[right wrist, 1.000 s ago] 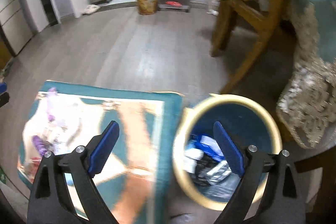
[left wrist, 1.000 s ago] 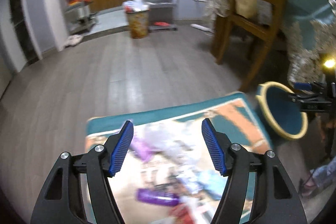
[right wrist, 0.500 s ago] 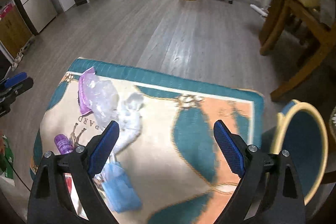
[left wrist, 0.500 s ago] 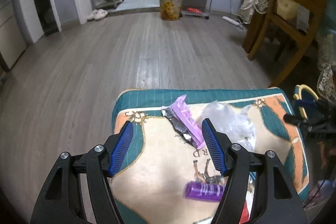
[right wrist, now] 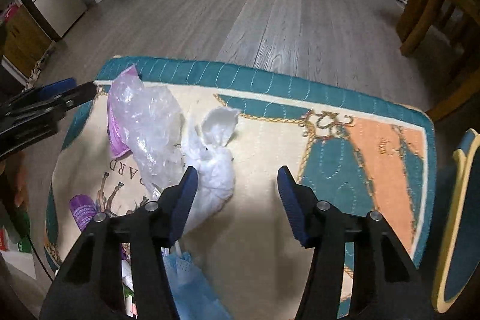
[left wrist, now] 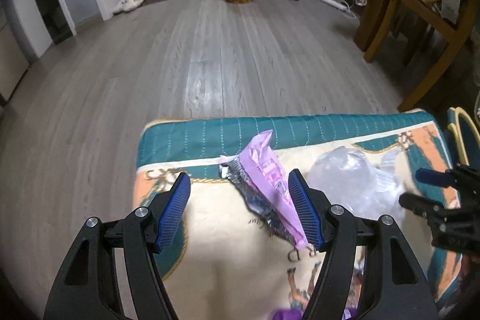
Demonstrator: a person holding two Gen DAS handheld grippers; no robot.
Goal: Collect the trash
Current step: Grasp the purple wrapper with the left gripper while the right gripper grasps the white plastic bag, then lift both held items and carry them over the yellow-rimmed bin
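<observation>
We hold both tools over the patterned mat (right wrist: 330, 140), which lies on the wood floor (left wrist: 210, 50). Our left gripper (left wrist: 240, 212) has its blue pads spread wide apart with nothing between them touching; the purple wrapper (left wrist: 267, 179) lies on the mat near its far teal border, just inside the right pad. Beside the wrapper, toward the mat's right side in the left wrist view, sits a crumpled clear plastic bag (left wrist: 351, 185). Our right gripper (right wrist: 237, 200) is likewise spread open and empty, hovering above the mat's middle, with a crumpled white tissue (right wrist: 216, 167) just beside its left pad. A light blue mask (right wrist: 192, 287) (partly hidden behind that finger) lies at the mat's near edge, and a small purple tube (right wrist: 81, 212) rests near the mat's left edge. The blue bin (right wrist: 459, 230), yellow-rimmed, stands just off the mat's right edge.
</observation>
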